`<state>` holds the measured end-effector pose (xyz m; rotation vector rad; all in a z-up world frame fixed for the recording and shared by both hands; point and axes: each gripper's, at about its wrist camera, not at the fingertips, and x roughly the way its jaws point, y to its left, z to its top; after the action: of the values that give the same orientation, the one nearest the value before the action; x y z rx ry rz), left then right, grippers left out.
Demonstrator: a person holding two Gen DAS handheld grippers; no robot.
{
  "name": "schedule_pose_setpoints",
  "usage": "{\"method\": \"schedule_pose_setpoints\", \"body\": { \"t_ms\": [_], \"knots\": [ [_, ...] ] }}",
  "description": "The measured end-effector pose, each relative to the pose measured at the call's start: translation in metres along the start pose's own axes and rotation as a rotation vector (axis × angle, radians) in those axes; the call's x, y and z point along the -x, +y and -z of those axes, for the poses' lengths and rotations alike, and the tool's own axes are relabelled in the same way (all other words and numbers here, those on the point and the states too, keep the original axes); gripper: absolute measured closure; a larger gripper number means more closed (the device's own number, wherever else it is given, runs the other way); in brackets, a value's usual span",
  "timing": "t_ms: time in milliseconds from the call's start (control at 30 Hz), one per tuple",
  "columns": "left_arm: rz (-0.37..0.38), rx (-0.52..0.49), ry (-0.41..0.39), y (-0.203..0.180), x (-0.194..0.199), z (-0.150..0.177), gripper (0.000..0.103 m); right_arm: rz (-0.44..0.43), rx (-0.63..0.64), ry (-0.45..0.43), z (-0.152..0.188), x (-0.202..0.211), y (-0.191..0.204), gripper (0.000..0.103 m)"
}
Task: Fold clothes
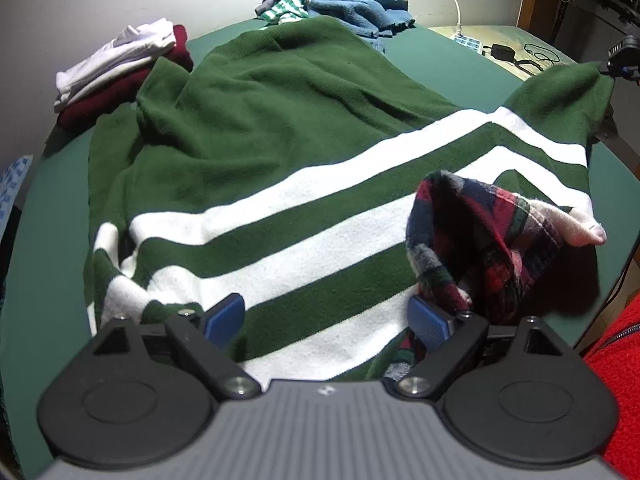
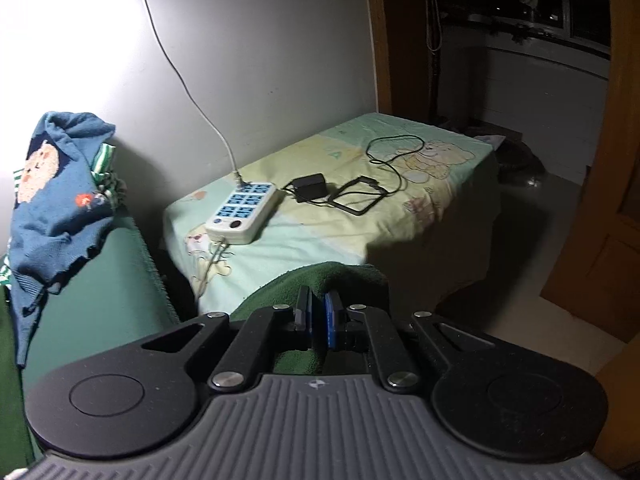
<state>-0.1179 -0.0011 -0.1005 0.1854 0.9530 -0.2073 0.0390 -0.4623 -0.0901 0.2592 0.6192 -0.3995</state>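
Clamped on green sweater (image 2: 332, 276) cloth: right gripper (image 2: 318, 312), lifting it off table's right edge for folding; left gripper (image 1: 326, 320) wide over striped hem, holding nothing.

A home bedroom: a cartoon-bear bedsheet (image 2: 420, 168) covers the bed on the right, a power strip (image 2: 242, 212) on it, wooden door frame (image 2: 380, 36) beyond.

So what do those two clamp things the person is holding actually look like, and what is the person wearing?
Both look alike. The left gripper and right gripper each have a ribbed grey body with a small star-like mark, two round black discs, black linkage arms with silver bolts, and blue ribbed pads on the fingers. The person wears a plaid sleeve and something red.
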Motion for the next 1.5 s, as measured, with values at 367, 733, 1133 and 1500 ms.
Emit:
{"method": "schedule_pose_setpoints", "body": {
  "t_ms": [367, 733, 1133, 1500],
  "knots": [
    [-0.013, 0.04, -0.019, -0.006, -0.001, 0.003, 0.014, -0.114, 0.116, 0.051, 0.02, -0.001, 0.037, 0.089],
    [-0.094, 0.252, -0.276, 0.081, 0.076, 0.01, 0.013, -0.87, 0.564, 0.195, 0.097, 0.093, 0.206, 0.087],
    [-0.158, 0.492, -0.243, 0.226, -0.033, -0.04, 0.063, -0.696, 0.702, 0.185, 0.159, 0.11, 0.237, 0.081],
    [0.032, 0.52, -0.194, 0.272, -0.093, -0.052, 0.078, -0.499, 0.549, 0.127, 0.173, 0.122, 0.233, 0.08]
  ]
}}
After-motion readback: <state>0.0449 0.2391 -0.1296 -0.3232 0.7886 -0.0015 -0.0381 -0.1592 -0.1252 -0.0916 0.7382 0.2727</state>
